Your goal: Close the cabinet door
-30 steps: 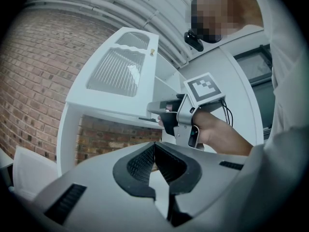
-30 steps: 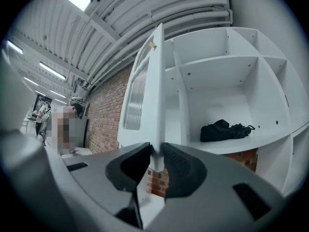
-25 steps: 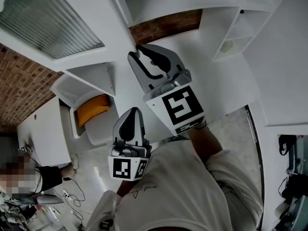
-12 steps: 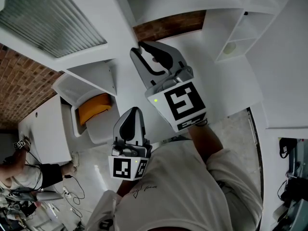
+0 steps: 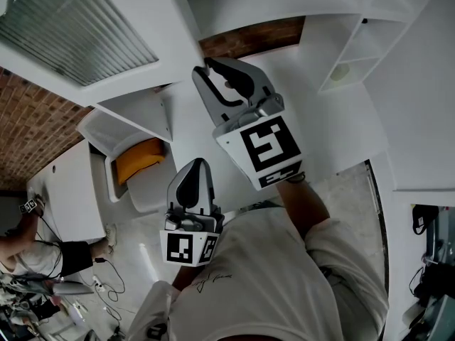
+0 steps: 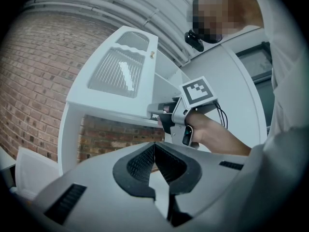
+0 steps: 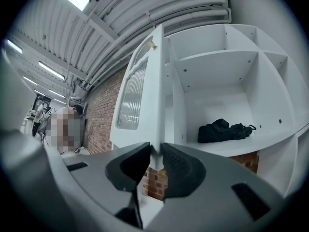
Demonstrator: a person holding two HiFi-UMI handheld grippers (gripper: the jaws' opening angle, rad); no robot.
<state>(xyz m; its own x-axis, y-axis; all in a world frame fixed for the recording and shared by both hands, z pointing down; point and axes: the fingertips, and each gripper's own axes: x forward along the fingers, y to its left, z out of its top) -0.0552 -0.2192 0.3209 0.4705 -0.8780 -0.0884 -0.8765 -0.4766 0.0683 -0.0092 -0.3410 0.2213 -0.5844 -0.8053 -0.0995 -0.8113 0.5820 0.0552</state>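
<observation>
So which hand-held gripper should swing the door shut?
The right hand-held gripper: its jaws clamp the door at its lower edge. The left hand-held gripper is shut on nothing, away from the door.

White cabinet door, ribbed pane; red-brown brick wall; black bag.

Bag on shelf, right of cabinet door.

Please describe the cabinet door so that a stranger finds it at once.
Find the white cabinet on the brick wall. Its door stands open, the right claw shut on its lower edge. Unlike the open shelves, it has a ribbed glass pane.
</observation>
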